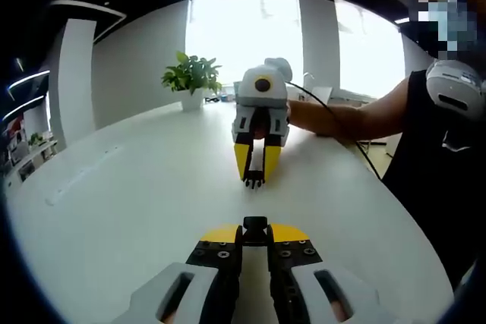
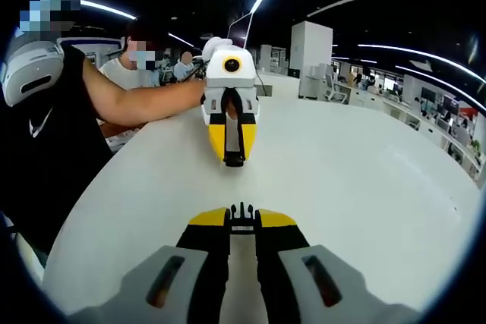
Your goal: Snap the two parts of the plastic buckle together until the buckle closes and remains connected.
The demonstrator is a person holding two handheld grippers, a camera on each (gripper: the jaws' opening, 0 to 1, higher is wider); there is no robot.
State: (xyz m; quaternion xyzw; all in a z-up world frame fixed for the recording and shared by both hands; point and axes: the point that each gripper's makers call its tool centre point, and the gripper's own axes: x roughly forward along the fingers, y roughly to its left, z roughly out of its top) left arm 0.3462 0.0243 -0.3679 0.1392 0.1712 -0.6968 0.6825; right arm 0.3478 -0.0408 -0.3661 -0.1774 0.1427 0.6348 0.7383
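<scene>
While the two grippers face each other over the white tabletop [image 1: 114, 187], well apart with bare surface between them and its curved edge near the person, each holds one of two buckle parts. The left gripper [image 1: 255, 227] has its fingers narrowed on the socket half [image 1: 255, 225]. The right gripper [image 2: 242, 218] clamps the pronged half [image 2: 241, 212], both halves mostly hidden.
</scene>
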